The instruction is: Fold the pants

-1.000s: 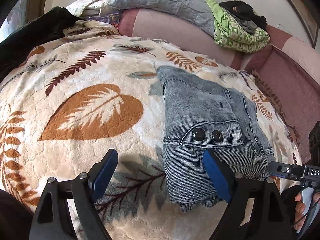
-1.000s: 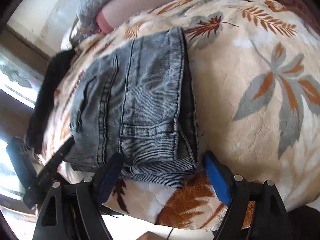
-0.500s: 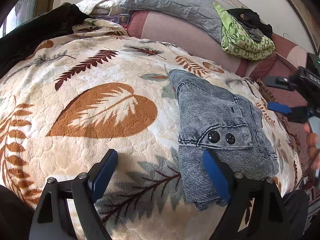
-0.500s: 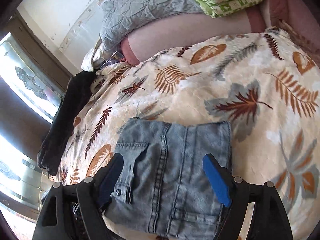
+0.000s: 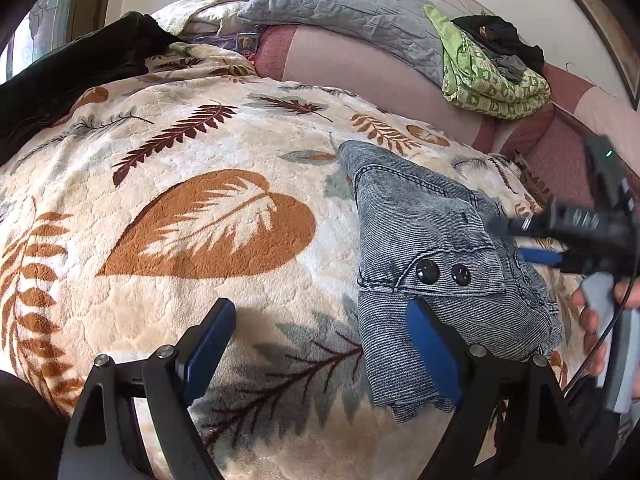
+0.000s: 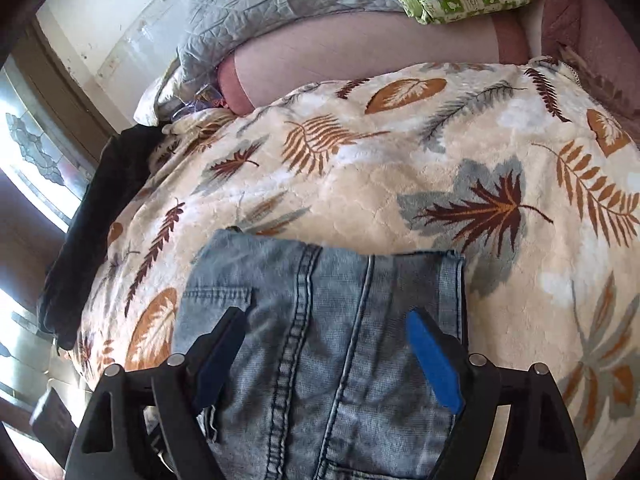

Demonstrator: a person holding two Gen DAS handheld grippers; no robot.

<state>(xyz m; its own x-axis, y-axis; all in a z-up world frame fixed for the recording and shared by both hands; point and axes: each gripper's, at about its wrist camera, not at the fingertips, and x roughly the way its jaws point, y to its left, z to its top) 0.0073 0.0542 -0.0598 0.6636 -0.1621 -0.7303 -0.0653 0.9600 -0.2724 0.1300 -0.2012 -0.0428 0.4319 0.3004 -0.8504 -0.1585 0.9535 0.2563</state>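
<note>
The pants (image 5: 436,256) are grey-blue denim, folded into a compact bundle with two black buttons on top. They lie on the leaf-print blanket (image 5: 192,216). My left gripper (image 5: 320,344) is open and empty, its right finger against the bundle's near left edge. My right gripper (image 6: 328,356) is open and hovers over the folded pants (image 6: 340,320). It also shows in the left wrist view (image 5: 576,236), above the bundle's right side.
A black garment (image 5: 68,76) lies at the blanket's far left. A grey quilted pillow (image 5: 344,4) and a folded green cloth (image 5: 492,80) with dark clothes rest on the pink couch back (image 5: 360,68).
My right gripper rose from the bundle's near edge, tilted up, and now hovers over its right side. The left gripper drew back slightly; the pants stayed put.
</note>
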